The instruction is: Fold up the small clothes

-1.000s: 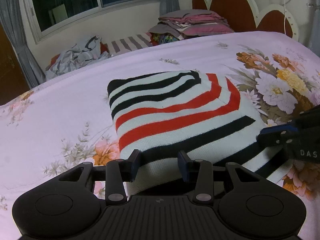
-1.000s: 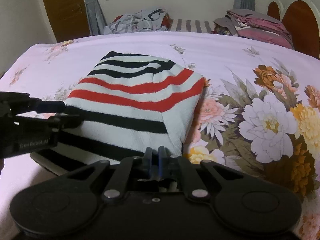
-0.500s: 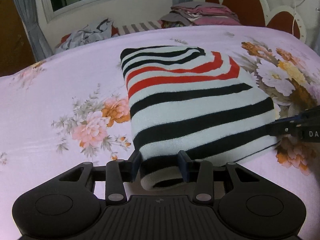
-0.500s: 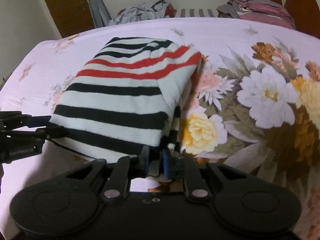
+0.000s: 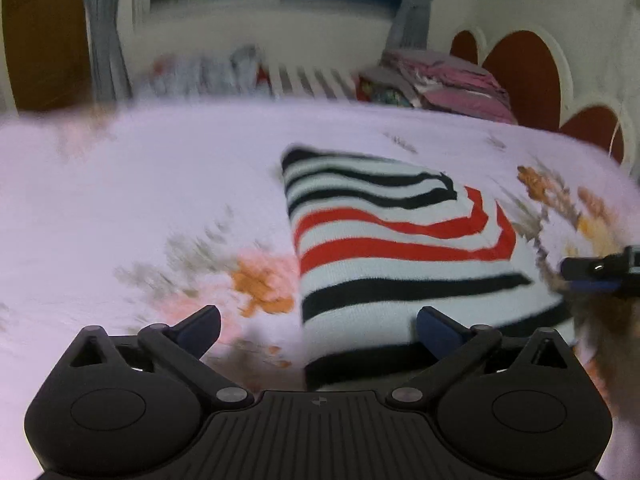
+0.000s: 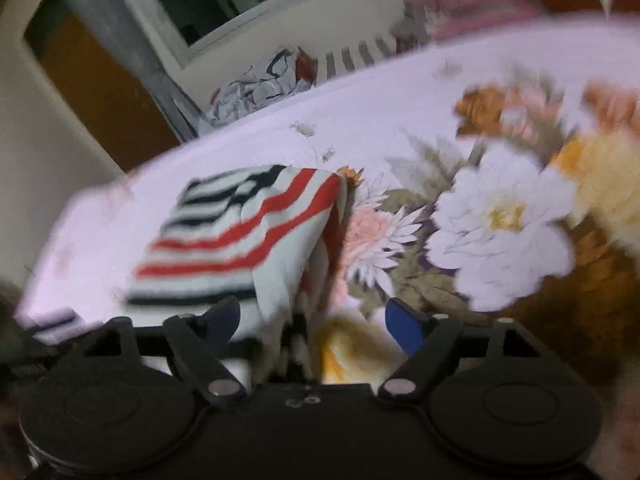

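A folded knit garment point(image 5: 400, 248) with black, red and white stripes lies on the floral pink bed sheet point(image 5: 140, 184). My left gripper point(image 5: 318, 326) is at its near left corner. Its jaws are opening wide, and the cloth edge lies between the fingers without being pressed. In the right wrist view the same garment point(image 6: 248, 232) shows its stacked right edge. My right gripper point(image 6: 314, 320) is opening too, with the near right corner loose between its fingers. The right gripper's tip point(image 5: 600, 270) shows at the left wrist view's right edge. Both views are blurred.
A stack of folded pink and grey clothes point(image 5: 452, 80) sits by the red and white headboard point(image 5: 520, 76). A crumpled heap of clothes point(image 6: 260, 88) lies at the far edge under the window. Large printed flowers point(image 6: 500, 220) cover the sheet to the garment's right.
Both grippers have gone from shut on the garment's near edge to open, letting it go. Both have drawn back and rolled, and the garment lies flat on the bed.
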Motion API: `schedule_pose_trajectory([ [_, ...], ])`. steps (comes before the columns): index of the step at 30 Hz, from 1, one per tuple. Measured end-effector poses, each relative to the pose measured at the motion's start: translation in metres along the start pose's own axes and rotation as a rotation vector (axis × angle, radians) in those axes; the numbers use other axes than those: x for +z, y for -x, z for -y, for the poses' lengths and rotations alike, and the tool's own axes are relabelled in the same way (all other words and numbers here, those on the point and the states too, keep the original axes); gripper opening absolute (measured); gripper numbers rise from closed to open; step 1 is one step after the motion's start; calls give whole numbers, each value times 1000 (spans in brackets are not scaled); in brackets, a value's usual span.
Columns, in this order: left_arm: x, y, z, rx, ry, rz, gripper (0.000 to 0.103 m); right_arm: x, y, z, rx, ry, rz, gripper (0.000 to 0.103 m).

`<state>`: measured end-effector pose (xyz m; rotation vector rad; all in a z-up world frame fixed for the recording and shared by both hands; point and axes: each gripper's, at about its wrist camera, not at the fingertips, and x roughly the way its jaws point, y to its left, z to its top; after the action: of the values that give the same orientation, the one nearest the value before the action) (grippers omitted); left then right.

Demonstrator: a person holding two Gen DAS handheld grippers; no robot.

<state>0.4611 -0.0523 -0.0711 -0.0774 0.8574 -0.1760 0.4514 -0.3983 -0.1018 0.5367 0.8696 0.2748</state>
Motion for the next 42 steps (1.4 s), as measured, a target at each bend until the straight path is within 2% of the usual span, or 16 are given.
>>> schedule_pose_trajectory([
  [3, 10, -23, -15, -73, 85, -32, 102, 14, -28, 23, 100, -97, -66, 74],
  [5, 11, -39, -23, -126, 140, -75, 95, 19, -44, 37, 164, -152, -126, 72],
  [7, 10, -53, -25, -179, 173, -108, 85, 21, -51, 44, 209, -179, -147, 71],
  [9, 9, -64, -25, -218, 192, -128, 85, 22, -56, 49, 261, -194, -176, 71],
  [16, 11, -86, -21, -258, 226, -159, 85, 28, -70, 46, 304, -154, -230, 71],
  [18, 15, -90, -16, -255, 217, -162, 85, 29, -76, 38, 298, -119, -238, 70],
  [21, 22, -94, -6, -252, 183, -171, 82, 33, -82, 25, 253, -68, -247, 56],
  [23, 26, -94, 3, -230, 142, -170, 74, 34, -84, 15, 218, -27, -242, 46],
  [25, 30, -87, 11, -205, 76, -151, 55, 32, -81, 4, 179, 36, -226, 39],
  [28, 35, -73, 28, -163, -44, -118, 46, 26, -68, -16, 119, 141, -182, 33],
  [31, 39, -64, 37, -149, -104, -97, 44, 22, -55, -35, 87, 200, -139, 31],
  [35, 43, -45, 33, -172, -151, -69, 43, 18, -44, -68, 50, 269, -110, 31],
  [39, 40, -18, 8, -172, -190, -45, 43, 10, -39, -104, 30, 305, -99, 31],
  [42, 38, 0, -24, -173, -181, -33, 43, -2, -44, -138, 25, 331, -91, 31],
])
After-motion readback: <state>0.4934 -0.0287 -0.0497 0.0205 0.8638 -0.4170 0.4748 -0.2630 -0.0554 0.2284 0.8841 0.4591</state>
